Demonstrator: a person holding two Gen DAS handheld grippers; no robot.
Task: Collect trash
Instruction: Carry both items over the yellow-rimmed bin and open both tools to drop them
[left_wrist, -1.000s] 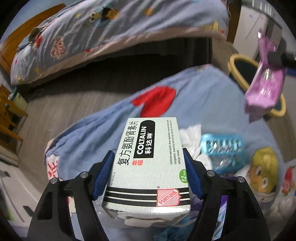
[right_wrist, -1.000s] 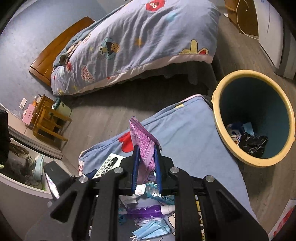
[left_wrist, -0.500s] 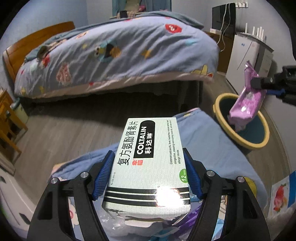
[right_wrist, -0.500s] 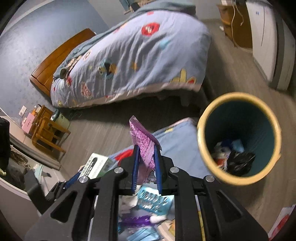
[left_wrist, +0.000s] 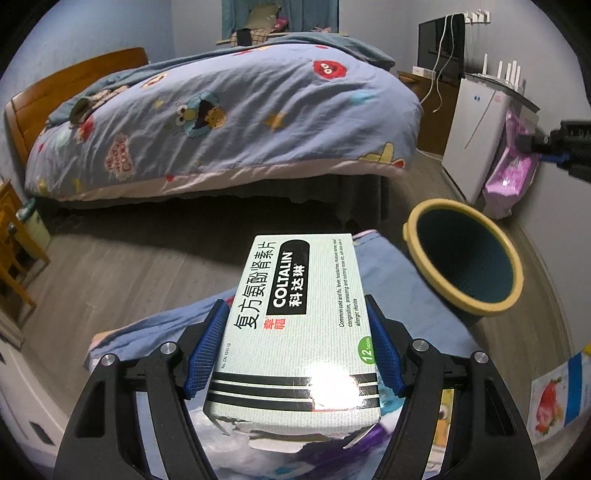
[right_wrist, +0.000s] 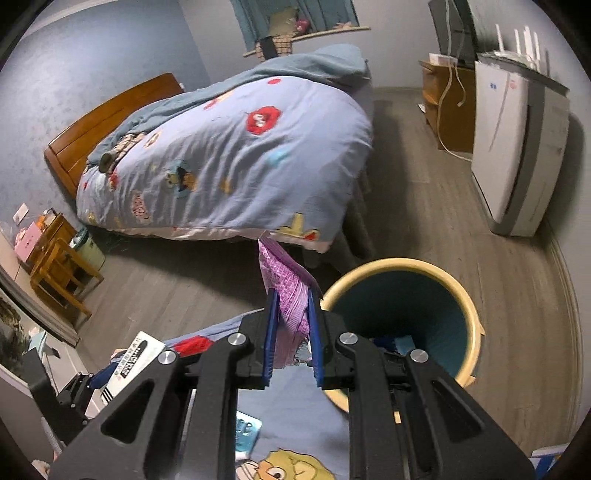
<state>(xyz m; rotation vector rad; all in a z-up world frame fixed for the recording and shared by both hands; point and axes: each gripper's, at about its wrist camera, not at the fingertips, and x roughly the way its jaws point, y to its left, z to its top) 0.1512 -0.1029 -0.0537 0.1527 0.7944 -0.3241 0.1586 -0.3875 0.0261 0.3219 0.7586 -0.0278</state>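
Note:
My left gripper (left_wrist: 295, 332) is shut on a pale green Coltalin medicine box (left_wrist: 299, 317) and holds it above the blue cartoon blanket (left_wrist: 413, 295). My right gripper (right_wrist: 290, 317) is shut on a purple plastic packet (right_wrist: 286, 295) and holds it up beside the yellow-rimmed bin (right_wrist: 402, 306). The bin (left_wrist: 465, 258) stands right of the blanket; some trash lies in its bottom. In the left wrist view the purple packet (left_wrist: 511, 166) hangs above and behind the bin at far right. The box also shows in the right wrist view (right_wrist: 135, 360) at lower left.
A bed with a blue cartoon quilt (left_wrist: 229, 118) fills the back. A white appliance (right_wrist: 517, 155) and a wooden cabinet (right_wrist: 448, 107) stand at the right wall. A wooden chair (right_wrist: 62, 273) is at left. A blister pack (right_wrist: 247, 432) lies on the blanket.
Both grippers have risen and tilted up. The right gripper carried the purple packet rightward toward the bin. The left gripper lifted the box away from the trash pile.

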